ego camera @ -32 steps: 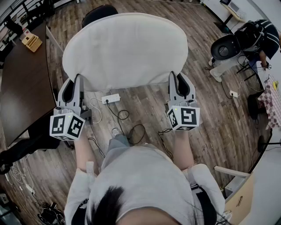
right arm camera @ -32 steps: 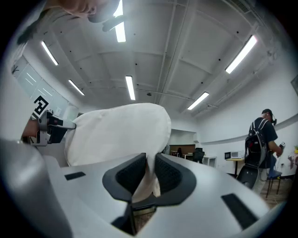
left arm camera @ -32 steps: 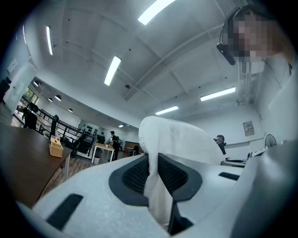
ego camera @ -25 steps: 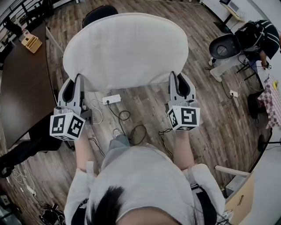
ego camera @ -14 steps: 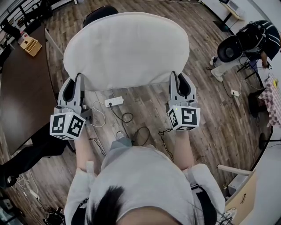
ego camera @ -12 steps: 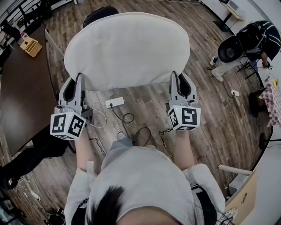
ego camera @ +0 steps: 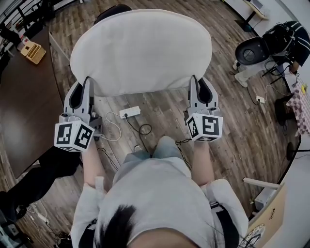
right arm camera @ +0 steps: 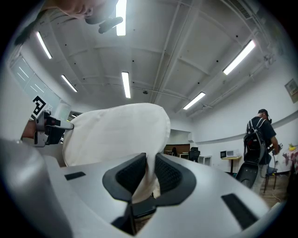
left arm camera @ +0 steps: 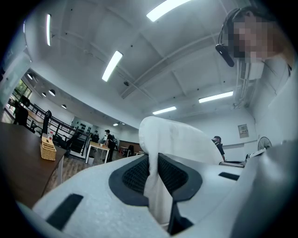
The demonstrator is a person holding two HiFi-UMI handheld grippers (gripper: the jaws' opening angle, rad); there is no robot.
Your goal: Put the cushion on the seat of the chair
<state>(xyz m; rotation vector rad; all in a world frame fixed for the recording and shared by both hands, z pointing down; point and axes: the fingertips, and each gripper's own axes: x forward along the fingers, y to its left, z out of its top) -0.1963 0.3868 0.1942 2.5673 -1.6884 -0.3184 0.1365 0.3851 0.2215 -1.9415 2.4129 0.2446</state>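
Note:
A large round white cushion [ego camera: 140,48] hangs level in front of me over the wood floor, held by its near edge. My left gripper [ego camera: 85,89] is shut on the cushion's near left edge, and the fabric [left arm camera: 156,186] is pinched between its dark pads [left arm camera: 132,176]. At the near right edge my right gripper [ego camera: 199,87] is shut on the cushion [right arm camera: 116,135] in the same way. A dark chair [ego camera: 112,8] shows just beyond the cushion's far edge, and the cushion hides most of it.
A dark table [ego camera: 24,97] with a small wooden box [ego camera: 33,51] runs along the left. A white power strip [ego camera: 130,112] and black cables [ego camera: 145,131] lie on the floor below the cushion. At the far right is another person [ego camera: 290,34] beside a black chair [ego camera: 251,49].
Both grippers have carried the cushion forward. The power strip and cables have slid toward me in the view, and the cushion now hides more of the dark chair.

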